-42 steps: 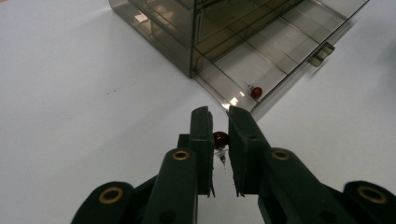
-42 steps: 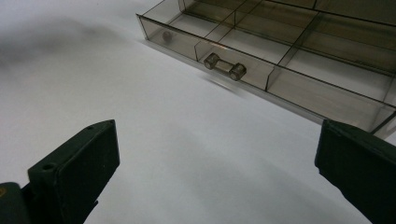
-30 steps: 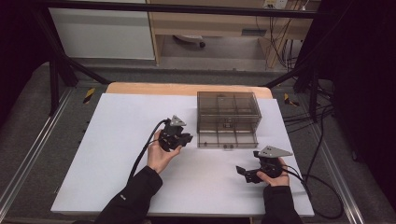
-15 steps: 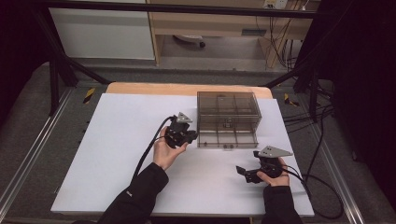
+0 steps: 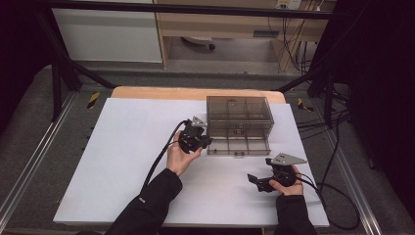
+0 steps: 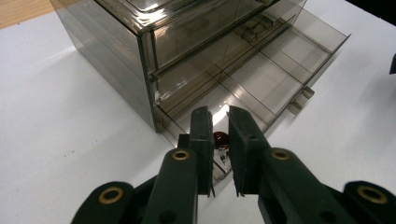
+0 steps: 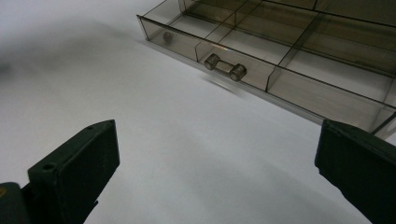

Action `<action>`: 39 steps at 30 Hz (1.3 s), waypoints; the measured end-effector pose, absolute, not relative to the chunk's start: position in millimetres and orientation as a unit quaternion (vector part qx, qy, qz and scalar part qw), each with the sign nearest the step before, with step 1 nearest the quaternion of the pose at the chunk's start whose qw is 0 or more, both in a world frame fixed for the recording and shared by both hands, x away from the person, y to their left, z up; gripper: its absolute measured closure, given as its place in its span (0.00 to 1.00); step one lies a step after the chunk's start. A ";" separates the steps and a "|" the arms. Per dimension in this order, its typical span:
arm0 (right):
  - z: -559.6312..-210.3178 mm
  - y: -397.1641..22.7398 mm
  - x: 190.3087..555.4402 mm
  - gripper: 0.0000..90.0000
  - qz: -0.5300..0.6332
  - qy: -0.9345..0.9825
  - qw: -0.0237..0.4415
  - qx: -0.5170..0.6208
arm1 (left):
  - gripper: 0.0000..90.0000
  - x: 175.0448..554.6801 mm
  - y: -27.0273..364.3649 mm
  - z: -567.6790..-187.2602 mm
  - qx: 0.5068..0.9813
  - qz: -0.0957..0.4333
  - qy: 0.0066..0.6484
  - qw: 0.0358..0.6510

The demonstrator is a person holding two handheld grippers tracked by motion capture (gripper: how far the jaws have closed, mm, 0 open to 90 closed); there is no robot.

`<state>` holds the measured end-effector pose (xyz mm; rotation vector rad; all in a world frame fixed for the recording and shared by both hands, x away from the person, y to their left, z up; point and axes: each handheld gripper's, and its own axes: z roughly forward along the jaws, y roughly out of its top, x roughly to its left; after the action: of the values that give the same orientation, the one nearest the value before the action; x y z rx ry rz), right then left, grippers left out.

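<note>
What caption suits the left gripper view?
Left hand-held gripper holds a small red item over the open drawer.

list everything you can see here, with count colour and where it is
drawer box: 1, smoky clear plastic, far right part of the table
open drawer: 1, smoky clear, pulled out of the box bottom, split into compartments
small thing: 1, dark red, between the left gripper's jaws above the drawer's corner
table: 1, white top
left gripper: 1, black, at the drawer's left corner, shut on the small thing
right gripper: 1, black, near right of table, jaws open
</note>
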<state>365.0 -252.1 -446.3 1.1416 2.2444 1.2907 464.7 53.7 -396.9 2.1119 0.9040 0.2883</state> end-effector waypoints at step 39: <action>-446.1 -252.4 364.9 0.01 0.451 0.784 0.155 0.398 | 0.88 481.8 25.7 -426.7 0.849 0.119 0.352 0.376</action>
<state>364.9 -252.4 -446.1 1.1393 2.2457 1.2918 481.8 25.7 -426.7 2.1717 0.9007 0.3037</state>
